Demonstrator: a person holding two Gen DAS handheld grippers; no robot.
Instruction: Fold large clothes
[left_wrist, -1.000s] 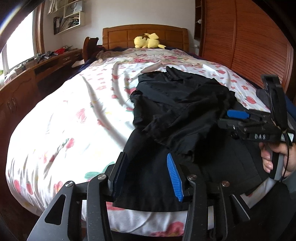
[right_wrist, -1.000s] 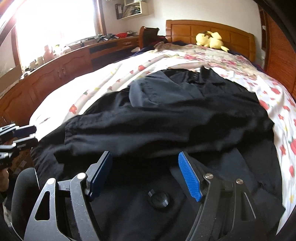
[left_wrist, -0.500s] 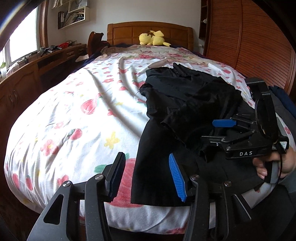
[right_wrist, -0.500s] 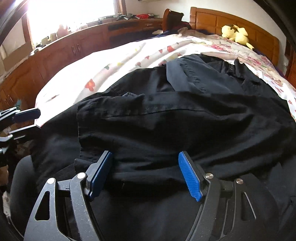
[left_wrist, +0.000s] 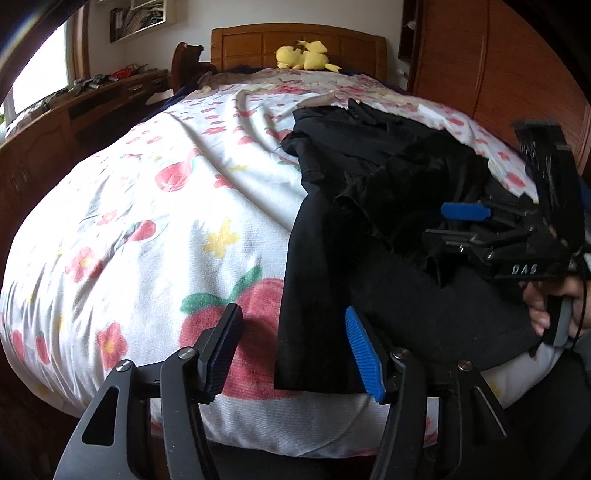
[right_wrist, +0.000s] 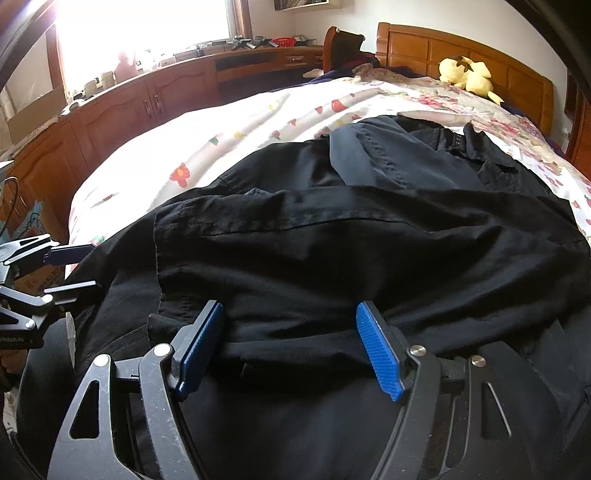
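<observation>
Two grippers, both with jaws spread wide and holding nothing. Left gripper (left_wrist: 291, 350) hovers at the foot edge of the bed (left_wrist: 140, 229), straddling the near left corner of the black garment (left_wrist: 332, 266). Right gripper (right_wrist: 288, 347) sits low over the same garment (right_wrist: 332, 258), its pads either side of a bunched fold; whether they touch the cloth I cannot tell.

Garment lies on the right half of the bed, hem toward 6 o'clock, collar end toward 12, upper layers rumpled and partly folded over.

Step, as I judge it: lining up grasps on the near edge before a fold. Next move calls for each gripper to close on cloth at matching points, catching all layers, then lift together.

Containers: none in use. A cardboard box (right_wrist: 37, 273) stands on the floor at 9 o'clock; contents not visible.
</observation>
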